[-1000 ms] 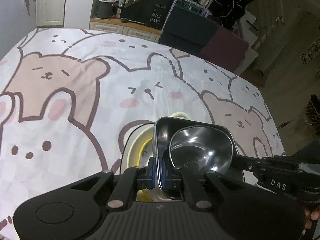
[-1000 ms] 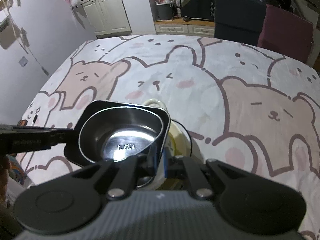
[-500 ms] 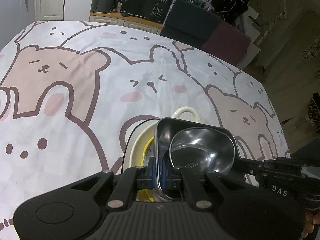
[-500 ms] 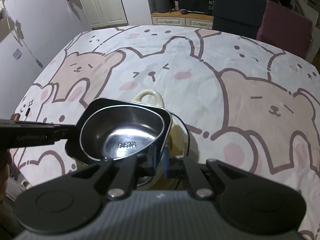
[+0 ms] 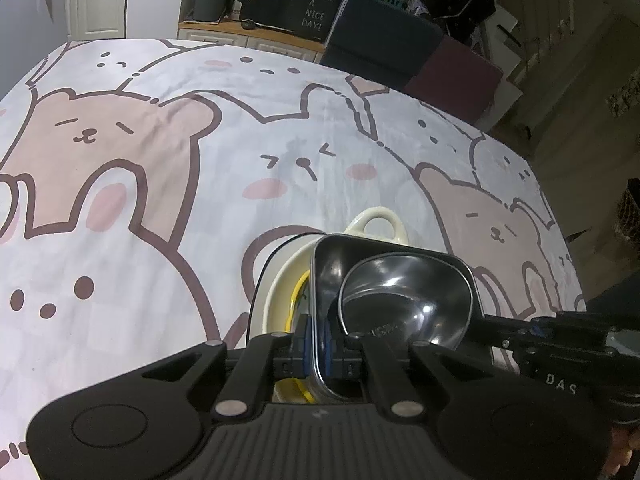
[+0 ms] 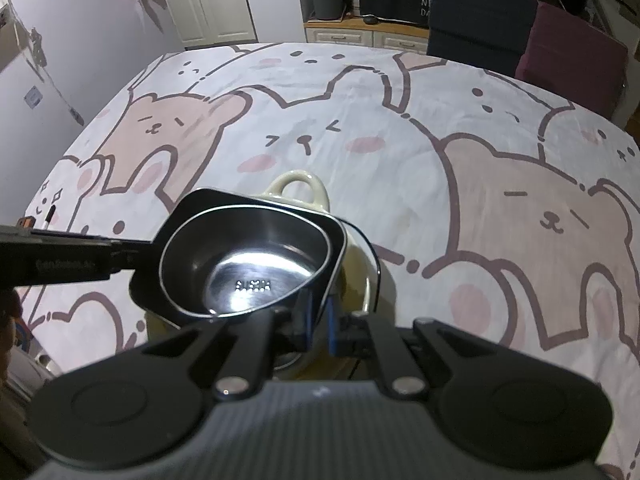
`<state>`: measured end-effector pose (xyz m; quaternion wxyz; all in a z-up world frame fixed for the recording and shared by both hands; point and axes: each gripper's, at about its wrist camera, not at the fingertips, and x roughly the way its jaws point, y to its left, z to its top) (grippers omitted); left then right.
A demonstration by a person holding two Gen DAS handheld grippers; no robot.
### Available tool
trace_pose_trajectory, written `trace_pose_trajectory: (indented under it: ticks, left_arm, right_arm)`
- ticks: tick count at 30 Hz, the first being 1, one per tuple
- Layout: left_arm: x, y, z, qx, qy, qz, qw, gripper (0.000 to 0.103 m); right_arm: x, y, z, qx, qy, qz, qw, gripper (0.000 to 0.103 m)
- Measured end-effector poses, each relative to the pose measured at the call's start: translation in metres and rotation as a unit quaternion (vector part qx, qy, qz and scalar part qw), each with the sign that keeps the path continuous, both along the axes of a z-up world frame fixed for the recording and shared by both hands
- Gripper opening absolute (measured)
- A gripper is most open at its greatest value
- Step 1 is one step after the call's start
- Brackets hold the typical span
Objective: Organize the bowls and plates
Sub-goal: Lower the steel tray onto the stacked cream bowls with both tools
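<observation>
A dark rounded-square dish (image 5: pixel 332 264) with a steel bowl (image 5: pixel 400 292) nested in it hangs tilted just above a stack. My left gripper (image 5: pixel 316 344) is shut on the dish's left rim. My right gripper (image 6: pixel 318 316) is shut on the opposite rim of the same dish (image 6: pixel 188 208), the steel bowl (image 6: pixel 248 256) gleaming inside. Each gripper shows in the other's view: the right gripper (image 5: pixel 492 326) and the left gripper (image 6: pixel 136 256). Below lie a cream dish (image 5: pixel 380 224) with a loop handle, a yellow-rimmed bowl (image 5: pixel 296 300) and a thin black-rimmed plate (image 5: pixel 256 280), mostly hidden.
The table wears a bear-and-rabbit print cloth (image 5: pixel 160 200). A dark blue chair (image 5: pixel 380 40) and a maroon chair (image 5: pixel 460 76) stand at the far edge. White cabinets (image 6: pixel 208 4) and a bin (image 6: pixel 326 0) are beyond. The floor drops off at the right.
More of the cream dish's handle now shows beyond the dark dish, and the view has shifted slightly over the table. Both grippers keep their hold on the rim.
</observation>
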<state>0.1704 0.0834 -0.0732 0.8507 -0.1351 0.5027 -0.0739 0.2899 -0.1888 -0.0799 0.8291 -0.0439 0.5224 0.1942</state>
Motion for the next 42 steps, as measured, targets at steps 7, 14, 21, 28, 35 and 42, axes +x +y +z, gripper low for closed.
trace_pose_trajectory:
  ticks: [7,14,21,28,35,42]
  left_arm:
    - [-0.001,-0.002,-0.002,0.007,0.005,-0.005,1.0000,0.006]
    - [0.000,-0.002,-0.003,0.008,0.006,-0.006,0.9999,0.006]
    - [0.000,-0.002,-0.004,0.009,0.004,-0.008,0.9999,0.006]
    - [-0.003,-0.002,-0.002,0.008,0.000,-0.010,0.9999,0.006]
    - [-0.004,-0.001,-0.002,0.008,-0.002,-0.011,0.9999,0.006]
    - [-0.005,-0.002,-0.003,0.014,-0.002,-0.014,0.9998,0.006]
  right_arm:
    - [0.000,0.002,-0.002,-0.005,0.002,0.003,1.000,0.009]
    - [0.001,0.004,-0.005,-0.011,0.002,0.008,1.000,0.009]
    - [-0.002,0.005,-0.007,-0.018,-0.001,0.013,1.000,0.010]
    - [-0.004,0.004,-0.007,-0.019,-0.003,0.016,1.000,0.010]
    - [-0.009,0.006,-0.005,-0.028,-0.015,0.027,0.999,0.010]
    - [-0.014,0.008,-0.005,-0.036,-0.025,0.031,0.999,0.010]
